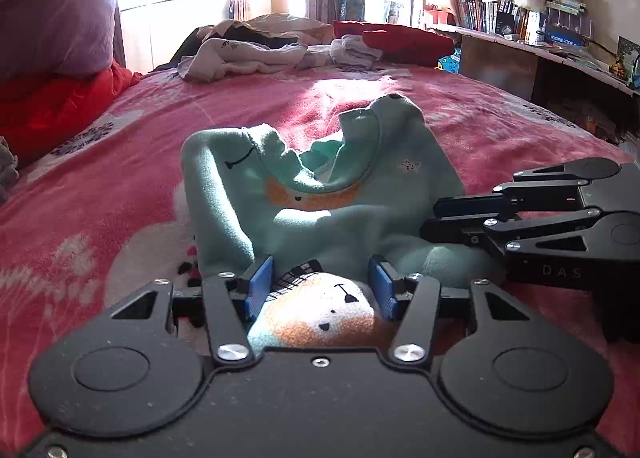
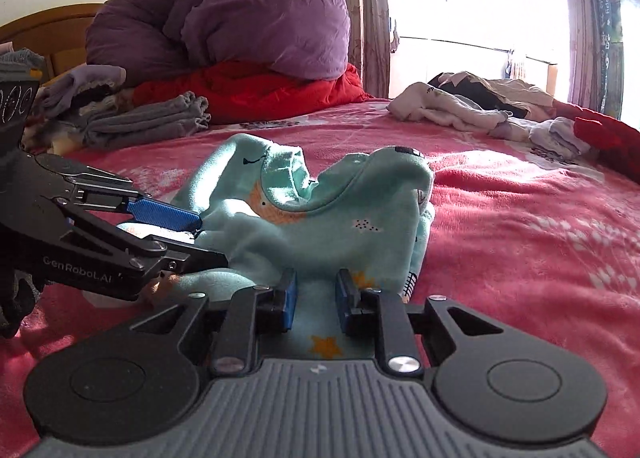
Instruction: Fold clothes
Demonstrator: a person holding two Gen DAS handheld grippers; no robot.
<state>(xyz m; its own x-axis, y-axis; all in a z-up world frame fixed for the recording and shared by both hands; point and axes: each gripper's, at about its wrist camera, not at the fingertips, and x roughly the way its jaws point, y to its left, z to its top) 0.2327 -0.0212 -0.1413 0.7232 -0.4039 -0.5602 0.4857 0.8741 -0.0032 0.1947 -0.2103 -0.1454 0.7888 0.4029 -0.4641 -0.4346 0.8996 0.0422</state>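
A mint-green child's sweatshirt (image 1: 360,218) with bear and star prints lies bunched on the pink blanket (image 1: 100,198), collar standing up. My left gripper (image 1: 322,288) is at its near hem. The blue pads (image 1: 260,286) stand wide apart, with the bear print lying loose between them. From the right wrist view the sweatshirt (image 2: 340,226) fills the middle. My left gripper (image 2: 208,238) comes in from the left, its fingers spread over the cloth edge. My right gripper (image 2: 316,298) sits low on the hem. A narrow gap holds starred cloth, not visibly pinched. My right gripper (image 1: 430,218) also shows beside the garment.
A heap of unfolded clothes (image 1: 248,50) lies at the bed's far end. Folded grey clothes (image 2: 148,118) are stacked near the headboard, beside a purple duvet (image 2: 240,18) on a red quilt (image 2: 260,94). A desk with books (image 1: 520,26) runs along the right side of the bed.
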